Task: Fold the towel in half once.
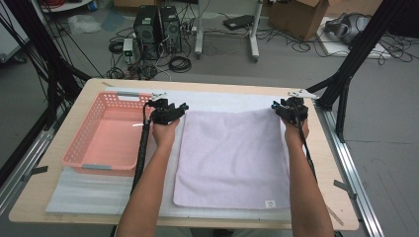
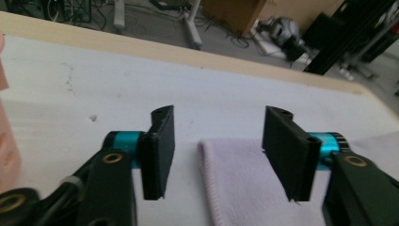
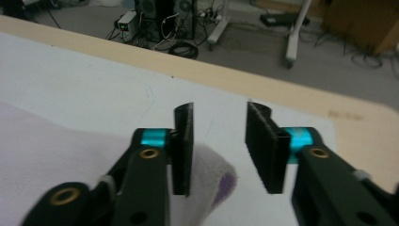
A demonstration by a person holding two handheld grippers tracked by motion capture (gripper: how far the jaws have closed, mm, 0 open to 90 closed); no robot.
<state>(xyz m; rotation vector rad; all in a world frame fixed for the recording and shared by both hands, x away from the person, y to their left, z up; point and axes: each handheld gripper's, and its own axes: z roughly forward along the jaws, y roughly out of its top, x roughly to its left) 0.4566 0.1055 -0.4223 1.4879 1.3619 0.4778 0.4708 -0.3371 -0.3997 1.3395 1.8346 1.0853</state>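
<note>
One lilac towel (image 1: 232,158) is laid flat on the white mat (image 1: 84,190), just right of one pink basket (image 1: 106,136). Two grippers are noted at its far corners: left gripper (image 1: 174,111) and right gripper (image 1: 290,109), jaws parted, nothing grasped.

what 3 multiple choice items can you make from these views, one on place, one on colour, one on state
1. Where does the basket stand relative to the towel?
A. to its left
B. on top of it
C. to its right

2. What colour is the towel?
A. dark green
B. pale lilac
C. bright yellow

3. How do the jaws of the left gripper stand?
A. clamped on the basket rim
B. shut tight on nothing
C. open over the towel's corner

Answers:
1 A, the high view shows it left of the towel.
2 B, the cloth looks pale lilac.
3 C, a wide gap shows between the jaws, with the towel's edge below.
</note>
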